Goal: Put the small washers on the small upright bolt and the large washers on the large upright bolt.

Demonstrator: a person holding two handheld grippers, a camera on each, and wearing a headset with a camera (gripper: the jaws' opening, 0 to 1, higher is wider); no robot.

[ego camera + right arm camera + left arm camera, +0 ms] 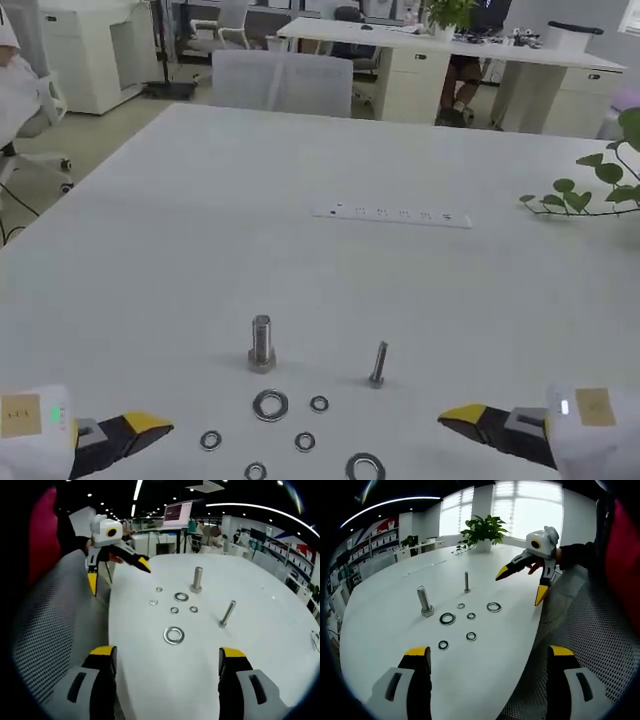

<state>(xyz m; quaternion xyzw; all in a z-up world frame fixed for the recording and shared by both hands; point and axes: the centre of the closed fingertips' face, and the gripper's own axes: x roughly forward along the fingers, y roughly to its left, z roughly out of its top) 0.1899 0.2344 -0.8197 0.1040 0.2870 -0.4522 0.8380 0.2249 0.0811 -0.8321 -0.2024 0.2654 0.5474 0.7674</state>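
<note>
The left gripper (489,652) sits at the near edge of the table (300,170), toward the near left corner. Its jaws are spread wide and carry nothing. The right gripper (166,651) sits at the same edge, toward the near right corner. Its jaws are also spread wide and carry nothing. The two grippers point inward at each other, well apart, with the parts between them. Neither gripper touches a part. The large bolt (261,345) stands upright on its head close to the near edge, at about mid-width of the table. The small bolt (378,365) stands upright to the right of the large bolt, near it but apart. Both shanks are bare. All washers lie flat on the table between the bolts and the near edge. Of the two large washers (270,405) (365,466), one lies just in front of the large bolt and one lies at the near edge, right of the group. The four small washers (319,404) (210,440) (305,441) (255,471) lie scattered around them, none touching another. A power strip (390,214) lies at the table centre. A plant (590,190) reaches in from the right edge.
</note>
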